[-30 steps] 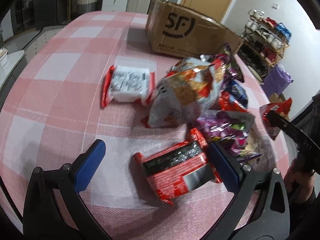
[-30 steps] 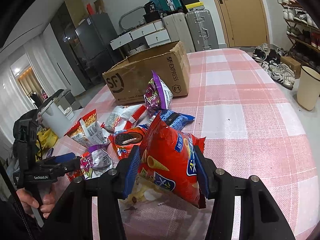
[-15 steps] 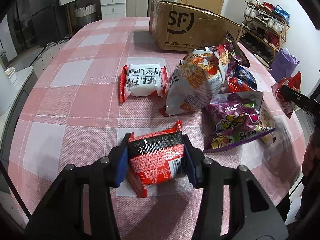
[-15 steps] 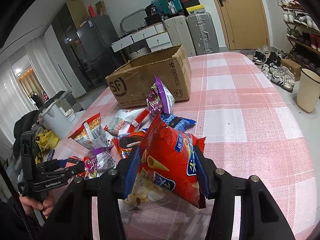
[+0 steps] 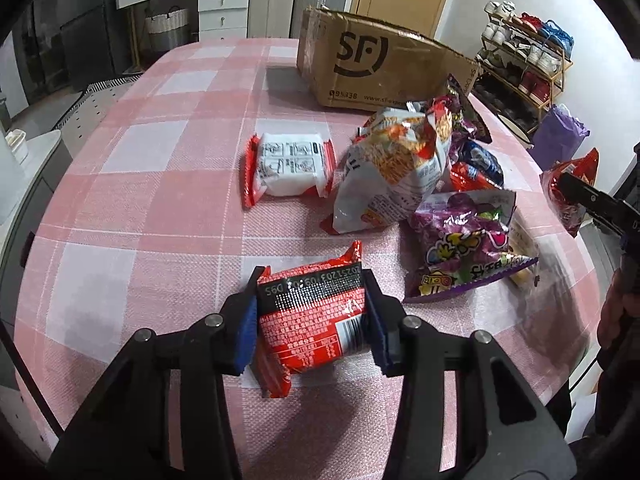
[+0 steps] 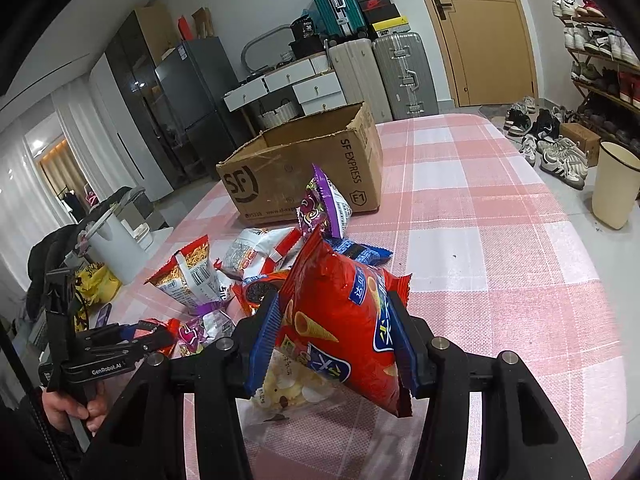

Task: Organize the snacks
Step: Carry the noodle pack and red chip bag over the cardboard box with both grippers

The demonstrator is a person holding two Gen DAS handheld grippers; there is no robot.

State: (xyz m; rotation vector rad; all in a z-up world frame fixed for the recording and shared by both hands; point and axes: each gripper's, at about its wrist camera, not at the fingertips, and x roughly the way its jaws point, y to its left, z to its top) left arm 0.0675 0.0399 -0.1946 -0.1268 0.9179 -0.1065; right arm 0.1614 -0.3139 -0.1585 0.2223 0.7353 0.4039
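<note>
The tablecloth (image 5: 160,208) looked like woven cloth, matt and a bit rough. The far box (image 5: 384,68) was plain matt cardboard with worn edges. The near red packet (image 5: 312,312) and the big red bag (image 6: 340,328) were shiny crinkly plastic foil. The suitcases (image 6: 404,76) at the back looked like ribbed hard shell.

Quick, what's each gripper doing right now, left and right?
Left gripper: shut on the red noodle packet.
Right gripper: shut on the red cone-snack bag.
</note>
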